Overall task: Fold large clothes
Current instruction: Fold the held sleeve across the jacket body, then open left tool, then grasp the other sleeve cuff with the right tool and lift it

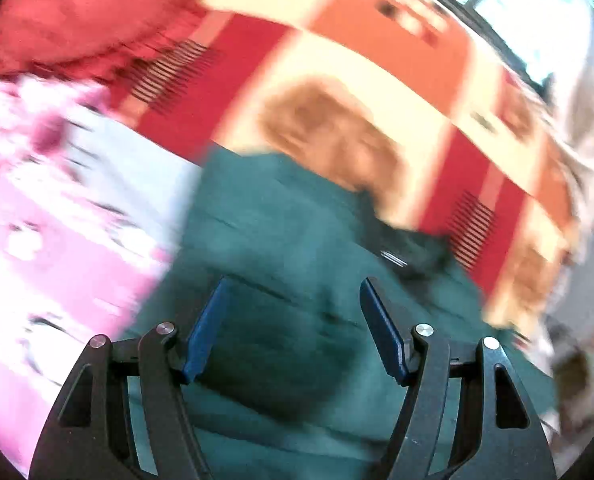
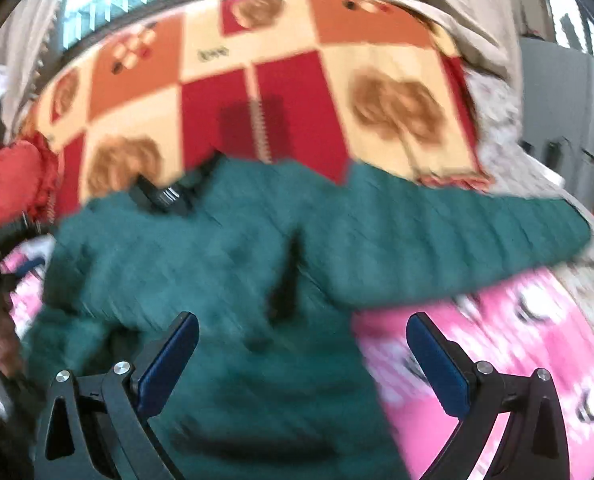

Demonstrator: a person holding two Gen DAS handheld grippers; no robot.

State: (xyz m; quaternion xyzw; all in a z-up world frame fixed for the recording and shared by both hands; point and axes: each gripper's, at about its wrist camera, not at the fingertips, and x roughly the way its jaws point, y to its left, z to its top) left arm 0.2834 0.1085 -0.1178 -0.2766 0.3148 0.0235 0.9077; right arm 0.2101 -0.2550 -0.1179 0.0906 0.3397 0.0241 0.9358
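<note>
Teal quilted jacket (image 2: 225,272) spread on pink sheet (image 2: 517,344), sleeve (image 2: 457,236) extended, left gripper (image 1: 295,292) and right gripper (image 2: 301,326) jaws wide, empty.

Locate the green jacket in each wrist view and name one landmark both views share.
Left wrist: green jacket fills the lower centre, beneath the open left tool.
Right wrist: it spans centre and lower left, one sleeve reaching right, under the open right tool.
Shared landmark: the red-and-cream checkered blanket behind it.
</note>
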